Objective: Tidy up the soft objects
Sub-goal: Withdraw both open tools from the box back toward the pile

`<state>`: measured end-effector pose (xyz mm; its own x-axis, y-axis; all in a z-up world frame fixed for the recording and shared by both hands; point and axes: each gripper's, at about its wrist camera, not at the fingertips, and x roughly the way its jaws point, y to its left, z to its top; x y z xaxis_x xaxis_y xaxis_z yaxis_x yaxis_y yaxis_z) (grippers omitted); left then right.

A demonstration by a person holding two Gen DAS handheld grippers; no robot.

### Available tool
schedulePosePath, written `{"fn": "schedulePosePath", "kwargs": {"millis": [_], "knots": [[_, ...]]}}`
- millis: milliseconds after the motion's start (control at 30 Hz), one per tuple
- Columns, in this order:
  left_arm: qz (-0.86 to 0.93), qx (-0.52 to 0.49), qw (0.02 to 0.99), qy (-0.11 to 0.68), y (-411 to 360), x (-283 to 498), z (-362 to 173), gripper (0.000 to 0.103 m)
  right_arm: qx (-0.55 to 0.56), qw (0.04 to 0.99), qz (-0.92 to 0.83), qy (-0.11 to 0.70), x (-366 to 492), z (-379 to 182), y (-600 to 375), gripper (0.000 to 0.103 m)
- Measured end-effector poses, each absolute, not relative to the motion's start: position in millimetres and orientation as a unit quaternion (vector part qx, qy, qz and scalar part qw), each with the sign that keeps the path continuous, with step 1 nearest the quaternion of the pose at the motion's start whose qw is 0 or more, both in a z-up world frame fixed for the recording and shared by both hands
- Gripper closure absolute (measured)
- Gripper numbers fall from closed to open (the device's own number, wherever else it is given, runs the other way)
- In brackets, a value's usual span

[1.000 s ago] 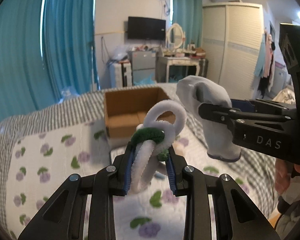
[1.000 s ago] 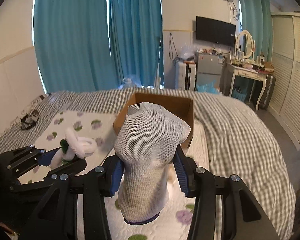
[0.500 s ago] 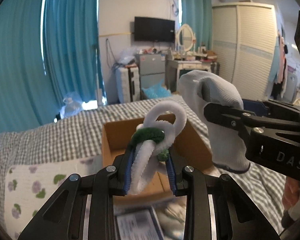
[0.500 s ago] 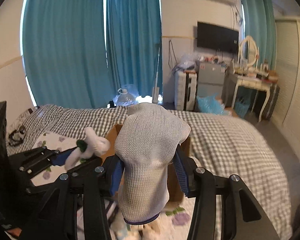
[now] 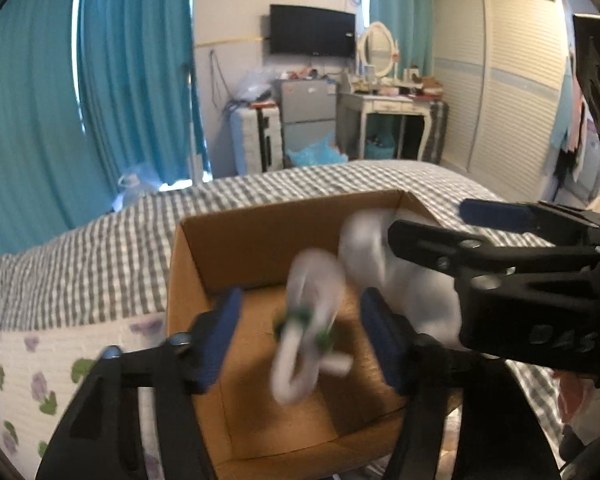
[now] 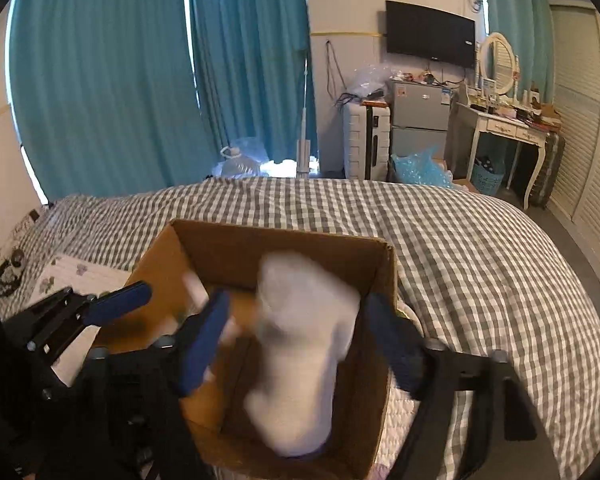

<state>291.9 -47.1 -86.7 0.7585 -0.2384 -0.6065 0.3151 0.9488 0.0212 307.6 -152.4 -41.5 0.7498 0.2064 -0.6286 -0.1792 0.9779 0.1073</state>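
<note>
An open cardboard box (image 5: 284, 204) (image 6: 280, 232) sits on the bed right below both grippers. My left gripper (image 5: 302, 336) hangs over it with its jaws opening. The white looped plush with green bits (image 5: 308, 320) is blurred between the blue pads, touching neither, over the box floor. My right gripper (image 6: 296, 342) is beside it, jaws also opening. The white knitted sock (image 6: 304, 344) is blurred and loose between its pads, inside the box. In the left wrist view the right gripper (image 5: 428, 220) reaches in from the right, with the sock (image 5: 404, 284) under it.
The bed has a grey checked cover (image 6: 460, 248) and a white flowered quilt (image 5: 28, 364) on the left. Teal curtains, a small fridge, a dressing table (image 6: 504, 128) and a slatted wardrobe stand beyond the bed. A person's hand (image 5: 572, 396) shows at the lower right.
Both grippers moved forward and down over the box. Both then opened, letting go of the plush loops and the sock, which are dropping into the box.
</note>
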Motion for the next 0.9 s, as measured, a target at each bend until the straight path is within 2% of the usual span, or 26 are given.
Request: {"fn": "schedulePosePath", "kwargs": {"millis": [100, 267, 633, 733, 767, 800, 900], "knots": [[-0.138, 0.058, 0.937, 0.314, -48, 288, -83, 0.031, 0.032, 0.939, 0.101, 0.328, 301, -36, -158, 0.021], [-0.137, 0.066, 0.941, 0.303, -51, 275, -56, 0.031, 0.035, 0.945, 0.091, 0.313, 279, -7, -166, 0.019], [-0.139, 0.055, 0.969, 0.195, -28, 169, 79, 0.031, 0.001, 0.968, 0.08, 0.237, 160, 118, -183, 0.012], [-0.141, 0.055, 0.974, 0.169, -20, 138, 103, 0.03, -0.01, 0.973, 0.077, 0.219, 122, 145, -181, 0.006], [-0.142, 0.058, 0.975, 0.159, -17, 122, 111, 0.026, -0.01, 0.975, 0.075, 0.211, 108, 153, -181, 0.004], [-0.14, 0.06, 0.976, 0.155, -16, 112, 114, 0.012, -0.009, 0.977, 0.073, 0.201, 95, 160, -180, 0.004], [-0.13, 0.069, 0.98, 0.135, -12, 81, 118, 0.011, -0.016, 0.979, 0.078, 0.186, 64, 170, -173, 0.003]]}}
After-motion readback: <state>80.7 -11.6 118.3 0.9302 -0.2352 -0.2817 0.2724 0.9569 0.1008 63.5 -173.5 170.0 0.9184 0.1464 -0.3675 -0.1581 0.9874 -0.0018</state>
